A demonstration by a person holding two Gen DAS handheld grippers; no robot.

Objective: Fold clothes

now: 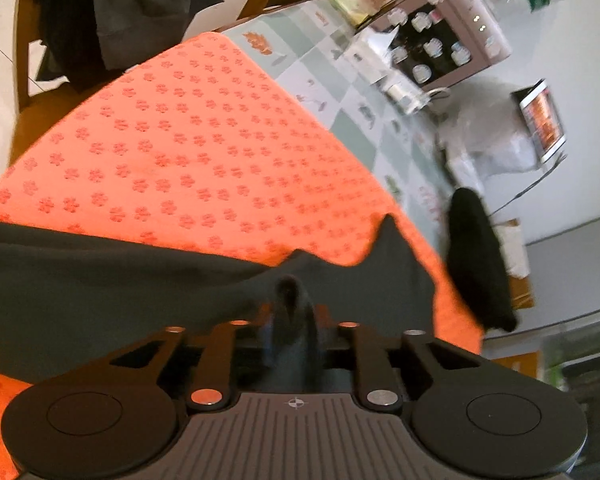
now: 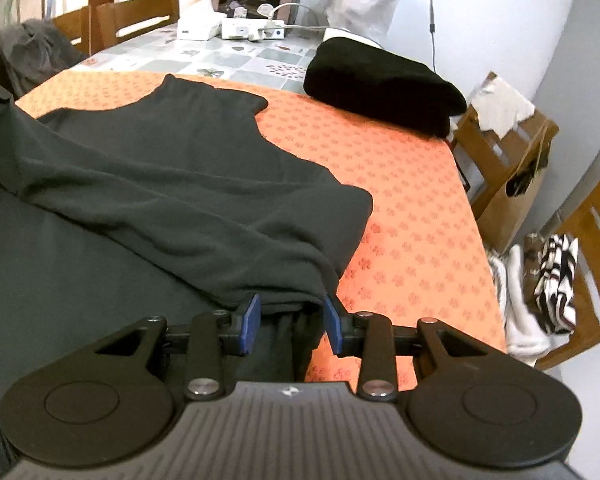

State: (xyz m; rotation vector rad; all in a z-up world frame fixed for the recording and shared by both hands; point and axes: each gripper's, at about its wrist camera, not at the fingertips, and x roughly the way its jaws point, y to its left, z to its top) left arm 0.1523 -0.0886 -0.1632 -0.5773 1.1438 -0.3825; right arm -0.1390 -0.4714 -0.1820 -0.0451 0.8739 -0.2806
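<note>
The dark garment (image 2: pixel 172 168) lay on the orange cloth (image 2: pixel 412 208). The left gripper (image 1: pixel 290 304) pinched its edge; the right gripper (image 2: pixel 290 316) stood wide around a fold. Beyond lay a folded black pile (image 2: pixel 380 84) and a chair (image 2: pixel 500 160)

Both wrist views sit low, close over the orange mat (image 1: pixel 188 136), sharing it; the left looks tilted, perhaps.

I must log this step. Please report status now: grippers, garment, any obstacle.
Left gripper shut on garment edge. Right gripper open, pads astride a fold. Garment half spread on orange cloth. Black bundle far corner, not in the way.
</note>
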